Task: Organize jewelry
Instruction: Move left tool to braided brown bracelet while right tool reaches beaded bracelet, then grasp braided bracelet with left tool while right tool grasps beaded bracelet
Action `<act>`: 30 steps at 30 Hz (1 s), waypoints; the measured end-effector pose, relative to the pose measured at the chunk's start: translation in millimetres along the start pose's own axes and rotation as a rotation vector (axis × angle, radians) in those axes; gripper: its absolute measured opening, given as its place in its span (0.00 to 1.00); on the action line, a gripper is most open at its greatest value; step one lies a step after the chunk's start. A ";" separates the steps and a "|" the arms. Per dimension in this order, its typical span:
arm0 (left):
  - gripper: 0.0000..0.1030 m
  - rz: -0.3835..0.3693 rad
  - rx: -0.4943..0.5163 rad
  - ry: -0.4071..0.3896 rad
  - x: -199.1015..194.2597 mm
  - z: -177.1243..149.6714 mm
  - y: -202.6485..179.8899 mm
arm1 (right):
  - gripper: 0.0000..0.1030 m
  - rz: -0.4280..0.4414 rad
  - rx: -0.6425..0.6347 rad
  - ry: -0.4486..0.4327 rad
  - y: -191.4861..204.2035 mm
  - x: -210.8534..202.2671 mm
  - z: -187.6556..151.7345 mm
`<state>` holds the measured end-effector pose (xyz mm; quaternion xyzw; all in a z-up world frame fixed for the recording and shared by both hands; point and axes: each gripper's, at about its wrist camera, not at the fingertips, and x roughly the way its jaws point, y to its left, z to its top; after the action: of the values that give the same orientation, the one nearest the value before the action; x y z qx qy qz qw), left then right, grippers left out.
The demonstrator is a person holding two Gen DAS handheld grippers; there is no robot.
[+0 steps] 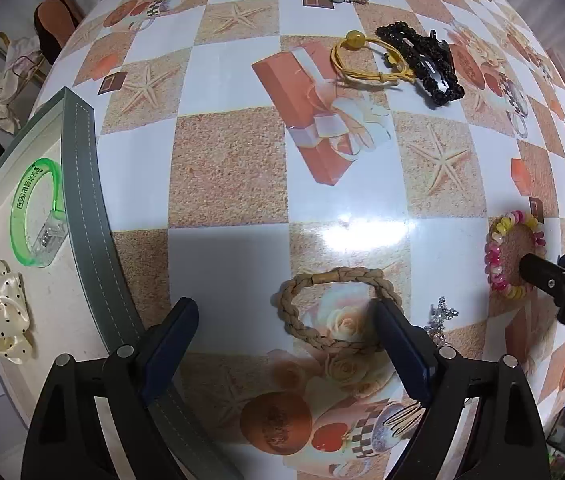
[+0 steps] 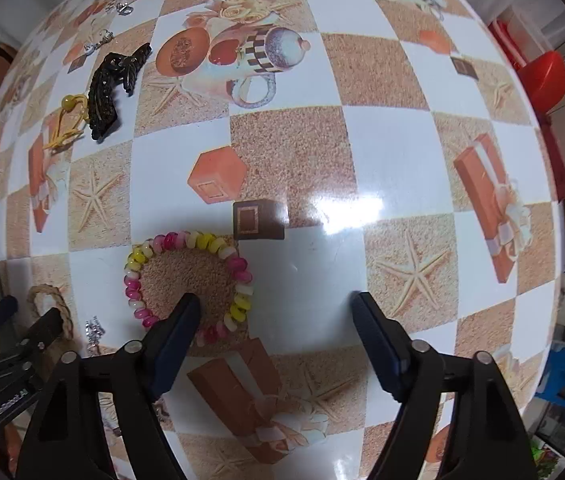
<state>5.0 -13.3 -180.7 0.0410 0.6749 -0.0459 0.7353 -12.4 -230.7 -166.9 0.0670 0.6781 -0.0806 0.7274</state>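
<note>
Both tools point straight down at the table (image 1: 242, 168), which wears a glossy checked cloth printed with starfish and gift boxes. The left tool (image 1: 286, 318) is spread wide: one finger tip stands inside the tan braided rope bracelet (image 1: 302, 322) at its right edge, the other well outside the loop to its left, and neither pad presses on it. The right tool (image 2: 276, 312) is likewise spread, one finger tip inside the pink, yellow and white coiled hair tie (image 2: 238, 272), the other on bare cloth well to the right. At the table's left edge sits a grey-rimmed cream tray (image 1: 82, 208) holding a clear green plastic bangle (image 1: 34, 216) and a cream dotted fabric scrunchie (image 1: 4, 316). Farther off lie a yellow elastic hair tie with a bead (image 1: 366, 60) touching a black beaded hair clip (image 1: 426, 64).
</note>
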 end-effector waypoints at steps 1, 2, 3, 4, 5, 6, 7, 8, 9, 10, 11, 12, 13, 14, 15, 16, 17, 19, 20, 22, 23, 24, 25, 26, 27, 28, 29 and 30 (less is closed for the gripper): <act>0.88 -0.006 -0.004 -0.004 -0.9 -1.0 -1.4 | 0.76 -0.014 -0.006 -0.007 2.8 0.3 -1.1; 0.85 -0.007 -0.003 -0.007 -2.1 -1.9 -2.3 | 0.73 -0.019 -0.012 -0.014 5.6 0.0 -2.1; 0.83 -0.011 -0.002 -0.010 -3.6 -2.6 -4.5 | 0.69 -0.019 -0.016 -0.019 7.9 -0.3 -2.8; 0.78 -0.013 0.002 -0.015 -5.0 -3.3 -6.4 | 0.67 -0.019 -0.024 -0.025 10.6 -1.4 -3.9; 0.72 -0.015 0.009 -0.021 -7.2 -4.4 -10.2 | 0.61 -0.019 -0.034 -0.029 14.0 -2.4 -5.0; 0.69 -0.016 0.014 -0.025 -8.5 -4.7 -12.1 | 0.55 -0.017 -0.042 -0.033 17.0 -3.2 -5.9; 0.62 -0.017 0.021 -0.029 -10.3 -4.7 -14.5 | 0.52 -0.015 -0.052 -0.035 19.7 -3.9 -6.7; 0.54 -0.019 0.024 -0.031 -11.5 -4.5 -16.3 | 0.46 -0.013 -0.061 -0.036 23.5 -5.2 -7.4; 0.50 -0.021 0.025 -0.034 -12.9 -3.9 -17.5 | 0.35 -0.013 -0.067 -0.039 27.4 -6.2 -7.3; 0.38 -0.025 0.026 -0.038 -14.5 -3.4 -18.0 | 0.30 -0.012 -0.071 -0.041 29.1 -6.9 -7.5; 0.30 -0.029 0.026 -0.038 -15.5 -2.9 -18.2 | 0.20 -0.011 -0.072 -0.041 30.5 -7.3 -7.4; 0.26 -0.036 0.025 -0.036 -16.7 -2.0 -17.6 | 0.14 -0.011 -0.071 -0.040 31.5 -7.4 -7.3; 0.13 -0.055 0.022 -0.033 -17.5 -1.2 -16.5 | 0.12 -0.008 -0.070 -0.039 32.2 -7.3 -7.0; 0.13 -0.068 0.019 -0.027 -18.4 -0.5 -15.4 | 0.09 -0.007 -0.069 -0.038 33.0 -7.3 -6.3; 0.13 -0.080 0.014 -0.027 -19.8 -0.2 -14.6 | 0.09 -0.005 -0.067 -0.036 32.9 -7.2 -6.1; 0.13 -0.090 0.011 -0.030 -23.1 1.7 -11.2 | 0.09 0.001 -0.064 -0.035 32.4 -7.4 -6.1; 0.13 -0.096 0.009 -0.033 -25.2 1.5 -10.1 | 0.09 0.011 -0.058 -0.034 30.7 -8.8 -5.5; 0.13 -0.115 0.001 -0.038 -30.6 1.1 -8.3 | 0.09 0.024 -0.048 -0.039 32.4 -16.7 -1.8; 0.13 -0.124 -0.004 -0.041 -30.3 2.6 -5.4 | 0.09 0.032 -0.044 -0.044 30.3 -19.9 -0.8; 0.13 -0.137 -0.008 -0.048 -34.9 3.2 -5.1 | 0.09 0.053 -0.038 -0.052 15.9 -28.3 7.4; 0.13 -0.140 -0.009 -0.051 -37.0 2.9 -5.4 | 0.09 0.055 -0.037 -0.055 14.6 -31.1 9.0; 0.13 -0.145 -0.010 -0.055 -38.7 1.8 -3.9 | 0.09 0.055 -0.038 -0.059 12.5 -35.0 10.6; 0.13 -0.152 -0.010 -0.062 -42.7 2.7 -5.0 | 0.09 0.058 -0.037 -0.063 11.6 -38.3 11.8; 0.13 -0.157 -0.009 -0.068 -45.6 2.1 -4.7 | 0.09 0.063 -0.033 -0.067 9.8 -41.4 14.1; 0.13 -0.161 -0.008 -0.074 -47.4 1.0 -3.7 | 0.09 0.070 -0.028 -0.069 8.0 -44.3 15.6; 0.13 -0.166 -0.006 -0.082 -47.8 4.0 -6.5 | 0.09 0.075 -0.023 -0.072 5.6 -47.4 16.9; 0.13 -0.170 -0.005 -0.087 -51.1 4.1 -6.1 | 0.09 0.081 -0.019 -0.077 5.1 -51.5 18.0; 0.13 -0.173 -0.004 -0.093 -54.6 4.1 -5.3 | 0.09 0.085 -0.017 -0.081 3.1 -56.7 18.2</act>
<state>3.7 -18.4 -125.9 -0.0212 0.6412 -0.1096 0.7592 2.2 -230.0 -109.2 0.0864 0.6455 -0.0467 0.7575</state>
